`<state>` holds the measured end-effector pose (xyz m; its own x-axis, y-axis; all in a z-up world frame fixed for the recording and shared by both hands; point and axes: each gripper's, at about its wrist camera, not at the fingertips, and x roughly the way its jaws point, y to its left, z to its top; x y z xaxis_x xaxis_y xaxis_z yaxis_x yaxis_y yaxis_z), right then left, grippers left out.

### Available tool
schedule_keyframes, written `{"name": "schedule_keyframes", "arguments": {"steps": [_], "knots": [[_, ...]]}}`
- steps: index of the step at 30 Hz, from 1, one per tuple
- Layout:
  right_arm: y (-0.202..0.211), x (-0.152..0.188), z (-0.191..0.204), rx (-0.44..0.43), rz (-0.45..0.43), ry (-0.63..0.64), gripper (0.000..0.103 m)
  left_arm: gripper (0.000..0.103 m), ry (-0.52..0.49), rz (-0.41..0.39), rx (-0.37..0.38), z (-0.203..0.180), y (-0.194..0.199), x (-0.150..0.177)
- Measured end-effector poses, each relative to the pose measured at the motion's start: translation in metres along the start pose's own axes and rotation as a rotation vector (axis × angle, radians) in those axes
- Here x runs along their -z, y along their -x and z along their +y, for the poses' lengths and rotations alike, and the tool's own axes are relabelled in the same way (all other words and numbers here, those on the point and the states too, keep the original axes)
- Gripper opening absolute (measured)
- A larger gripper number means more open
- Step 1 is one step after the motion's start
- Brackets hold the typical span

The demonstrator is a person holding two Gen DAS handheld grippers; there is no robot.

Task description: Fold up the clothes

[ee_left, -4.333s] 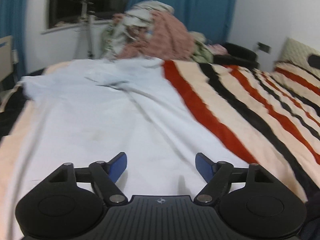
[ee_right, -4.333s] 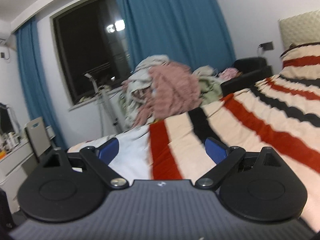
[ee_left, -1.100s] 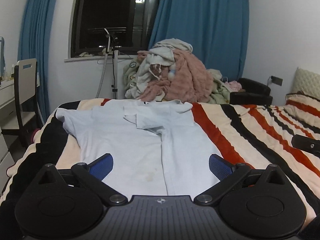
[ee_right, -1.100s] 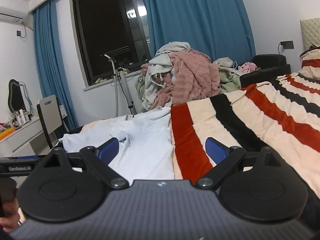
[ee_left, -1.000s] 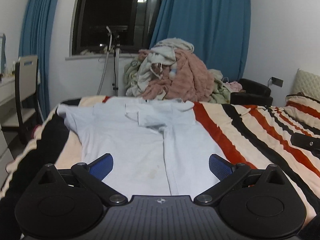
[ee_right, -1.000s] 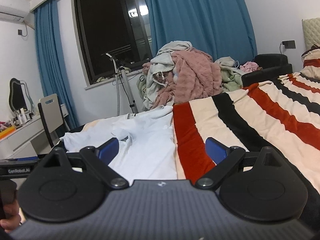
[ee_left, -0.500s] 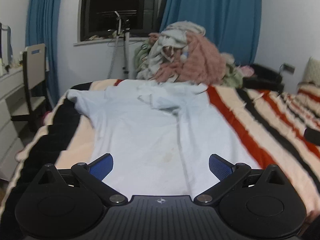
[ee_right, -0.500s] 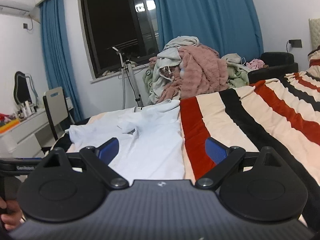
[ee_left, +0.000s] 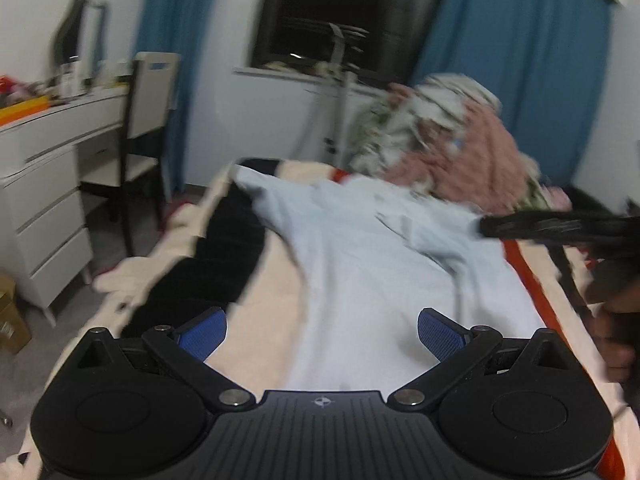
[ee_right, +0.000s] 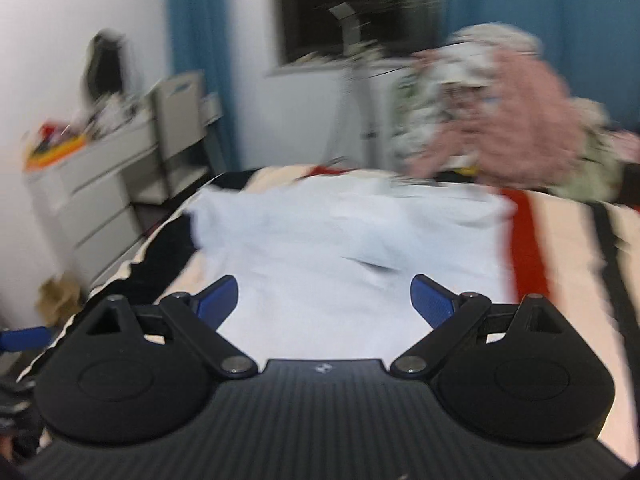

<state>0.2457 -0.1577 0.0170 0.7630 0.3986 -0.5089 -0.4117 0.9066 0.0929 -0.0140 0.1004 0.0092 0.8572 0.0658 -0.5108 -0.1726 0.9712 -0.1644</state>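
A pale blue short-sleeved shirt (ee_left: 360,264) lies spread flat on the striped bedspread (ee_left: 188,280), collar toward the far end; it also shows in the right wrist view (ee_right: 328,256). My left gripper (ee_left: 322,334) is open and empty, held above the shirt's near hem. My right gripper (ee_right: 324,298) is open and empty over the shirt's middle; in the left wrist view it shows as a dark blurred bar (ee_left: 560,226) reaching in from the right over the shirt's right shoulder. Both views are motion-blurred.
A heap of clothes with a pink blanket (ee_left: 460,152) is piled beyond the bed's far end. A white dresser (ee_left: 44,184) and a chair (ee_left: 140,136) stand at the left. A rack (ee_right: 356,80) stands by the dark window. A cardboard box (ee_left: 10,316) sits on the floor.
Both grippers have swung left and tilted down toward the shirt. The right gripper has come in over the shirt and now crosses the left wrist view. Both stay open.
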Motion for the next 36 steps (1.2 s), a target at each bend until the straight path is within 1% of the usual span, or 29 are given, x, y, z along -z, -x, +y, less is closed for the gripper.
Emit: {"name": "schedule_keyframes", "arguments": {"steps": [2,3,5,6,8,9,10,12,13,14,15,16,18,19,20,21,22,24,26,30,33,36], "knots": [[-0.051,-0.014,0.021,-0.071,0.046,0.053,0.094,0.103,0.039,-0.045,-0.047,0.014,-0.003,-0.004],[-0.076,-0.017,0.036,-0.094,0.052,0.097,0.094,0.103,0.059,-0.066,-0.070,0.021,-0.005,-0.006],[-0.124,-0.020,0.064,-0.132,0.061,0.176,0.094,0.103,0.107,-0.064,-0.107,0.033,-0.016,-0.007],[-0.147,-0.021,0.078,-0.151,0.058,0.196,0.094,0.103,0.131,-0.062,-0.126,0.040,-0.021,-0.007],[-0.190,-0.025,0.102,-0.199,0.047,0.202,0.094,0.103,0.170,-0.028,-0.171,0.051,-0.034,-0.006],[-0.209,-0.025,0.112,-0.216,0.035,0.193,0.094,0.103,0.191,-0.027,-0.198,0.057,-0.038,-0.004],[-0.226,-0.027,0.121,-0.222,0.025,0.188,0.094,0.103,0.219,-0.036,-0.213,0.062,-0.040,-0.003],[-0.261,-0.033,0.137,-0.199,0.009,0.187,0.094,0.103,0.273,-0.056,-0.244,0.074,-0.045,-0.001],[-0.277,-0.036,0.142,-0.180,-0.003,0.182,0.087,0.103,0.300,-0.066,-0.259,0.079,-0.047,0.000],[-0.291,-0.040,0.145,-0.162,-0.011,0.170,0.075,0.103,0.308,-0.071,-0.274,0.081,-0.051,0.000],[-0.303,-0.042,0.144,-0.138,-0.006,0.145,0.072,0.103,0.316,-0.076,-0.289,0.082,-0.055,0.000],[-0.314,-0.045,0.143,-0.114,0.000,0.121,0.072,0.103,0.324,-0.081,-0.303,0.083,-0.060,-0.001],[-0.337,-0.051,0.142,-0.065,0.011,0.074,0.060,0.103,0.329,-0.092,-0.319,0.083,-0.068,-0.002],[-0.343,-0.053,0.139,-0.039,0.016,0.063,0.045,0.103,0.318,-0.096,-0.323,0.081,-0.072,-0.002],[-0.345,-0.056,0.136,-0.025,0.017,0.052,0.034,0.103,0.308,-0.100,-0.327,0.079,-0.076,-0.003],[-0.343,-0.059,0.132,-0.018,0.013,0.044,0.016,0.103,0.301,-0.102,-0.314,0.075,-0.074,-0.003],[-0.337,-0.061,0.126,-0.018,-0.005,0.045,0.010,0.103,0.293,-0.105,-0.301,0.072,-0.072,-0.002],[-0.323,-0.067,0.114,-0.017,-0.042,0.048,0.008,0.103,0.278,-0.110,-0.275,0.066,-0.067,-0.001],[-0.300,-0.075,0.092,0.000,-0.110,0.042,0.007,0.103,0.262,-0.115,-0.249,0.059,-0.063,0.000],[-0.245,-0.093,0.029,0.046,-0.237,-0.033,0.006,0.103,0.231,-0.124,-0.197,0.046,-0.054,0.002],[-0.207,-0.098,-0.024,0.085,-0.313,-0.091,0.005,0.103,0.208,-0.132,-0.159,0.036,-0.047,0.003],[-0.182,-0.093,-0.079,0.149,-0.354,-0.149,0.004,0.103,0.184,-0.139,-0.120,0.026,-0.040,0.004]]}}
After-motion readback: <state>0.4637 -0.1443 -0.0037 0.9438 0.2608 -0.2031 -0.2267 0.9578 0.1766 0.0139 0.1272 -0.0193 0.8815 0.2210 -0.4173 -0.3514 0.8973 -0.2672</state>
